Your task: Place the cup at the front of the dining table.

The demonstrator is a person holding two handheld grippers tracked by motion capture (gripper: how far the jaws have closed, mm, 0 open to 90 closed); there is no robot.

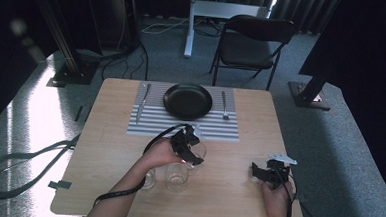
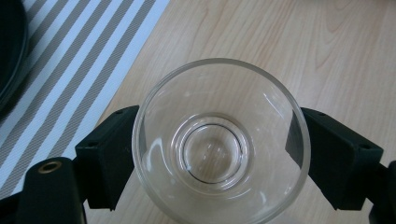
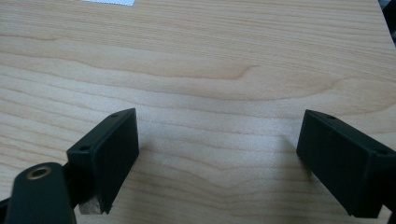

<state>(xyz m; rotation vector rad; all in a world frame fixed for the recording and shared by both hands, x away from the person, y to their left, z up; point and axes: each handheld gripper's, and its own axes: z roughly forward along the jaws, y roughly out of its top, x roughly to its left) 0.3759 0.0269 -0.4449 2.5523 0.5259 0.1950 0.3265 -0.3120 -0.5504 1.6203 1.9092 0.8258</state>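
Left gripper view: a clear glass [image 2: 219, 142] sits upright between the left gripper [image 2: 212, 158] fingers, which close on its sides.

In the high view this glass [image 1: 197, 151] is just below the striped placemat [image 1: 183, 119], near two more glasses [image 1: 176, 176] on the table [image 1: 236, 191]. The right gripper [image 3: 217, 158] hovers over bare wood at the table's right, its fingers spread wide and holding nothing.

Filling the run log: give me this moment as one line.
left gripper: jaws either side of clear glass, contact unclear | right gripper: open, empty, over table | black plate on striped mat
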